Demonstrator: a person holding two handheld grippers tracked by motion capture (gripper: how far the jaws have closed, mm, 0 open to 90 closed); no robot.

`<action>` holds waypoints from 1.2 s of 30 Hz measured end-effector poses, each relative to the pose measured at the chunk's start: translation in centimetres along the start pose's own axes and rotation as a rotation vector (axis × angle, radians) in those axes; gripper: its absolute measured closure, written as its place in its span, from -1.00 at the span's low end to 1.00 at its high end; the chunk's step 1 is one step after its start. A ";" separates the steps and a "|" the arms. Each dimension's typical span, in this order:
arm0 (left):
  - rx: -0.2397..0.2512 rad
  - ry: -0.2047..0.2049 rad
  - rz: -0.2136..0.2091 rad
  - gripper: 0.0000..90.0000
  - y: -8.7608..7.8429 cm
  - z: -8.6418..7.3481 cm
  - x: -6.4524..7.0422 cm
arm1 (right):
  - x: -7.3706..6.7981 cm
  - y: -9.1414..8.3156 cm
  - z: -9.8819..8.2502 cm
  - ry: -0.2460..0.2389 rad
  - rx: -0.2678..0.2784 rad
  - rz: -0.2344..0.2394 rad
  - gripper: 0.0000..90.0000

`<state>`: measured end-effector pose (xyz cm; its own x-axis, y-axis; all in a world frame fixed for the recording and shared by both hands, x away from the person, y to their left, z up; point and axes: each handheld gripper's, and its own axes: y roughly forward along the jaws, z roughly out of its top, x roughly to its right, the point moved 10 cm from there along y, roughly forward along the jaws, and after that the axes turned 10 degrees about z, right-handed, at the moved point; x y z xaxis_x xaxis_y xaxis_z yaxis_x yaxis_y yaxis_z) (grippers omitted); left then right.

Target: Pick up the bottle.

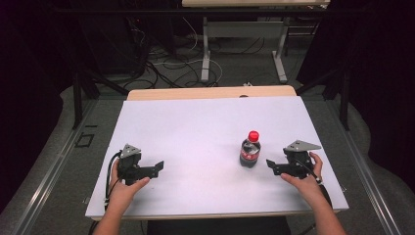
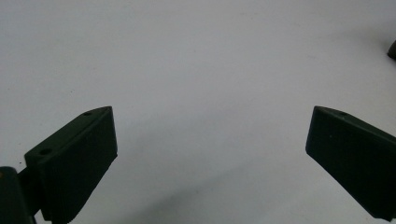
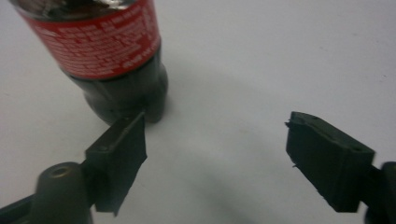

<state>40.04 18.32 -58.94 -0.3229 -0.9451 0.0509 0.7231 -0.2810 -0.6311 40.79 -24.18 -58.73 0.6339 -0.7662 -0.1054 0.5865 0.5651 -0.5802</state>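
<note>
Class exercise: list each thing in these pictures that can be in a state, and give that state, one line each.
Cola bottle: upright on the table, red cap on, held by nothing.
Left gripper: open, nothing between its jaws.
Right gripper: open, beside the bottle, not gripping it.

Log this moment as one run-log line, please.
scene: cola bottle upright on white table | left gripper: open, holding nothing | right gripper: open beside bottle, not gripping
</note>
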 end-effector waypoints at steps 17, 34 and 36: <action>-0.014 0.022 -0.004 -0.95 0.0 -0.1 0.4 | -4.0 1.1 1.9 -0.034 0.039 0.137 -0.60; -0.023 0.020 -0.009 -0.95 0.1 -0.3 0.5 | -5.3 4.6 4.1 -0.023 0.017 0.182 -0.53; -0.015 0.006 -0.006 -0.95 0.2 -0.3 0.6 | -5.2 4.8 4.1 -0.030 0.012 0.171 -0.53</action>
<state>39.83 17.76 -59.22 -0.3313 -0.9422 0.0501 0.7118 -0.2844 -0.6422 42.36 -16.19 -57.63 0.7399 -0.6490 -0.1773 0.4744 0.6902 -0.5464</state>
